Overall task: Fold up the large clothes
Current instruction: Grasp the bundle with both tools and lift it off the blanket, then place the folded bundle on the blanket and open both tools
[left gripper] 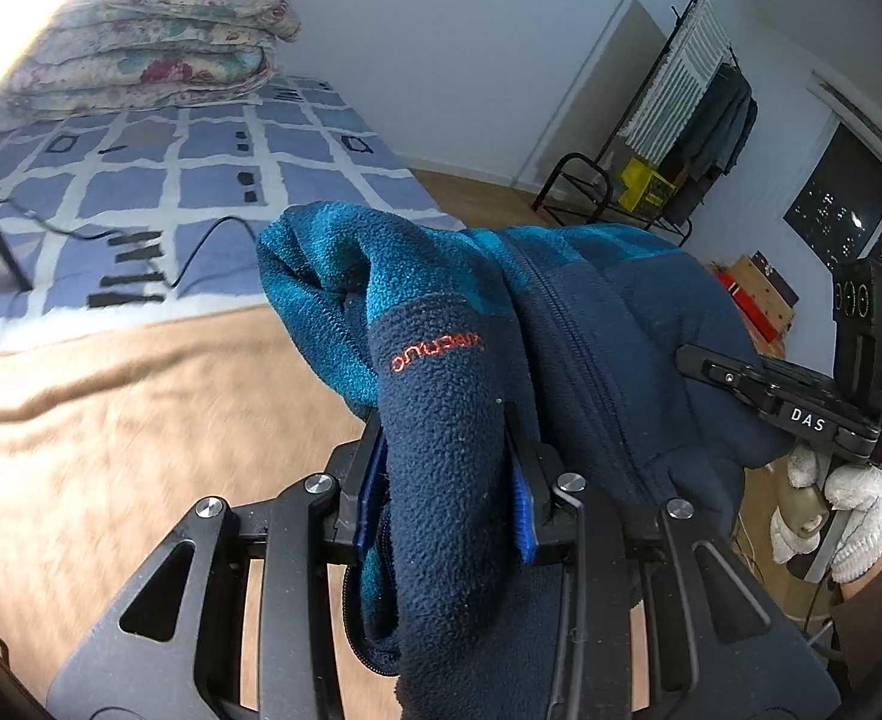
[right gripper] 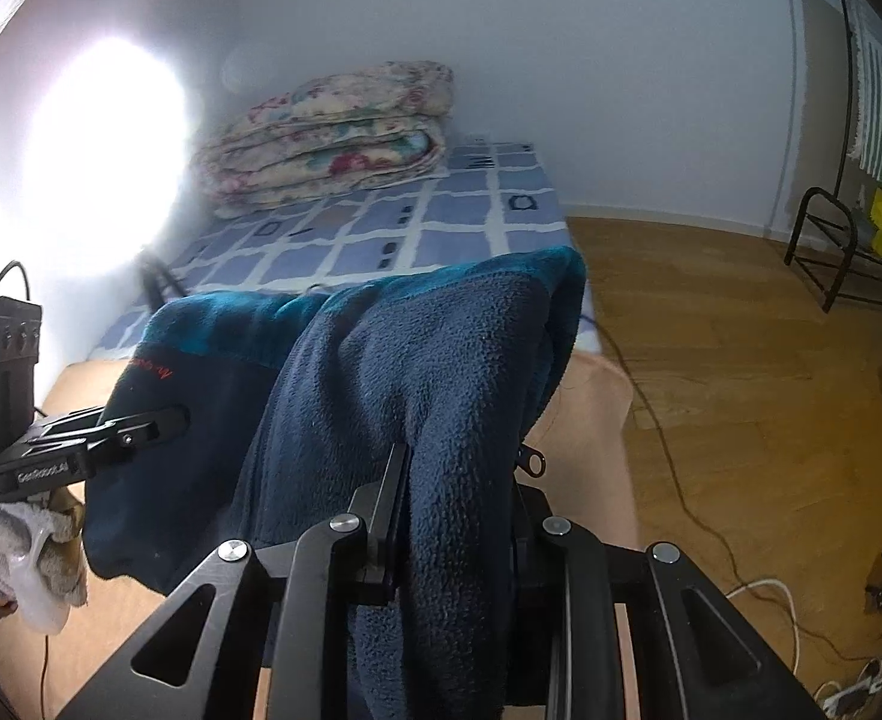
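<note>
Both clamped on fleece point(left gripper: 441, 420): left gripper point(left gripper: 447, 480) and right gripper point(right gripper: 459, 516) pinching thick folds, fleece aloft over tan blanket point(left gripper: 111, 420). Best kept level, taut, lowered evenly onto blanket.

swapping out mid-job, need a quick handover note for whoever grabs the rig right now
Left hand-held gripper: shut on a thick fold of the fleece, near its orange logo.
Right hand-held gripper: shut on another fold of the same fleece, next to its zip pull.
Fleece: bunched and hanging between the two grippers, lifted over the tan blanket at the near end of the bed.
Done: fleece picked up with both grippers.
Left: lay it flat on the blanket and make the folds; no neat fold shows yet.
</note>
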Available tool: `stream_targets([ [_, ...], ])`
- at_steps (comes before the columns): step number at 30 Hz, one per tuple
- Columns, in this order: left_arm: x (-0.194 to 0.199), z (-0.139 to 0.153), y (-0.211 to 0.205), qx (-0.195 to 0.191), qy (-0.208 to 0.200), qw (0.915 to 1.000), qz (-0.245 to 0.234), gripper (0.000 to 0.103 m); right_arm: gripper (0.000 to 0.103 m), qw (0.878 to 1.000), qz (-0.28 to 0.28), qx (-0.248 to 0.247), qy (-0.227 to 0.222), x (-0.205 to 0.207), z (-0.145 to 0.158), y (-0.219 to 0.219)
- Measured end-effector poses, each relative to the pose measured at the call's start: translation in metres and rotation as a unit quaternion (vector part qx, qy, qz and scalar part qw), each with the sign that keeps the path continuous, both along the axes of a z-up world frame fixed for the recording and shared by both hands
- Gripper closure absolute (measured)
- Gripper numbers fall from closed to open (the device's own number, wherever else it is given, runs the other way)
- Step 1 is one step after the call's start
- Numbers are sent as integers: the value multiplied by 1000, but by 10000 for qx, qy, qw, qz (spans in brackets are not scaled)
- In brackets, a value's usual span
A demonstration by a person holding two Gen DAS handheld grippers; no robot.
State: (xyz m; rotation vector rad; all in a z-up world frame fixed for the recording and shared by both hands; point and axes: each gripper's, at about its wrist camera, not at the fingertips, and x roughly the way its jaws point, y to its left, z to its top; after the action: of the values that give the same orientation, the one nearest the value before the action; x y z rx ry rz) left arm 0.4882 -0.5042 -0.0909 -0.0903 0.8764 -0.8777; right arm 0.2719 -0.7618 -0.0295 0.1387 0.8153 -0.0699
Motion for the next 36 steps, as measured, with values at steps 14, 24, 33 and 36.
stream_targets([
  [14,32,-43,-59,170,-29,9998,85,70,80,9993,-328,-67,188,48,-52,-61],
  [24,36,-55,-54,454,-136,9985,267,65,65,9945,-812,-341,564,58,-83,-78],
  [33,20,-40,-32,539,-407,9972,315,61,42,9869,-1195,-908,599,49,-73,-74],
  [36,9,-32,-21,455,-401,9977,298,61,42,9874,-1239,-870,456,41,-61,-67],
])
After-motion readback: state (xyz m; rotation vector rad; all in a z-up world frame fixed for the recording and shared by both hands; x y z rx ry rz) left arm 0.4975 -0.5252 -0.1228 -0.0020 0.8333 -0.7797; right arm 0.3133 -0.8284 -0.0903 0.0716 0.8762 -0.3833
